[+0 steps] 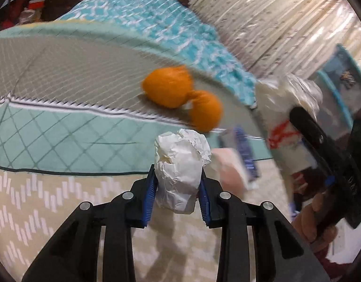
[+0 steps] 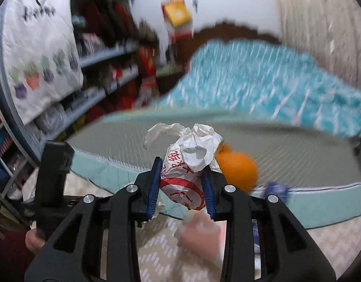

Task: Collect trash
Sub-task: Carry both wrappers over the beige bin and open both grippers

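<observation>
A bed is seen with a teal quilted mattress side and a grey woven mat laid on top. An orange crumpled thing is resting on that mat near the edge, and a turquoise patterned blanket is bunched up at the far end. A cream zigzag floor is spread below

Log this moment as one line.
left gripper: shut on crumpled white paper | right gripper: shut on red-printed wrapper | orange peel: on bed
</observation>
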Motion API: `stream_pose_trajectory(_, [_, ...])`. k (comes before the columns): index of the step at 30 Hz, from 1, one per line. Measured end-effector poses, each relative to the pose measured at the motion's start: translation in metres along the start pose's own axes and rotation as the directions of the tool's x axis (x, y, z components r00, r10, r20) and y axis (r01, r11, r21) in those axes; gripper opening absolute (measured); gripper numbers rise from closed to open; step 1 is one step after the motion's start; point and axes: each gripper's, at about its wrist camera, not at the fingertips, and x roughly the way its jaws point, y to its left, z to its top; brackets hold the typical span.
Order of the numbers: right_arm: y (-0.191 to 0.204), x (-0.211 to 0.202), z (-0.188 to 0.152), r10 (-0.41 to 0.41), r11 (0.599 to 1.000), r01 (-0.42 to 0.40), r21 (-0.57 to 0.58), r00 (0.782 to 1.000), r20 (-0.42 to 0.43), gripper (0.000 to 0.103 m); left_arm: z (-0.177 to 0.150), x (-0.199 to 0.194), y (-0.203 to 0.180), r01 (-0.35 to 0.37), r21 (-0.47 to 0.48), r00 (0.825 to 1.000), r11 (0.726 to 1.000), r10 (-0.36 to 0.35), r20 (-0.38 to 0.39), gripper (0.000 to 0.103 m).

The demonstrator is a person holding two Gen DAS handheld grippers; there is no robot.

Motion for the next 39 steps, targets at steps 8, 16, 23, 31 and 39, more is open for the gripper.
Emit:
stream_pose_trajectory(8, [-0.085, -0.044, -0.065, -0.185, 0.957, 0.204, 0.204, 0.977, -0.108, 0.035, -0.016, 0.002, -0.036, 0.064, 0.063, 0.997, 0.996, -0.062, -0.037, 0.03])
stream_pose_trajectory(16, [-0.15, -0.091, -0.132, -0.176, 0.882, 0.234, 0.409, 0.969, -0.175, 0.035, -0.038, 0.039, -0.103, 0.15, 0.168, 0.976, 0.974, -0.118, -0.185, 0.03])
stream_pose_trajectory(23, [-0.206, -0.145, -0.161, -0.242, 0.8, 0.272, 0.534, 0.962, -0.128, 0.035, -0.059, 0.129, -0.206, 0.232, 0.331, 0.922, 0.915, -0.098, -0.375, 0.03])
stream_pose_trajectory(31, [-0.302, -0.228, -0.186, -0.415, 0.664, 0.37, 0.65, 0.905, -0.091, 0.035, -0.065, 0.244, -0.344, 0.355, 0.419, 0.85, 0.836, -0.101, -0.517, 0.03])
stream_pose_trajectory(39, [-0.369, -0.253, -0.194, -0.505, 0.576, 0.463, 0.674, 0.85, -0.152, 0.063, -0.069, 0.32, -0.441, 0.34, 0.495, 0.87, 0.8, -0.068, -0.489, 0.07])
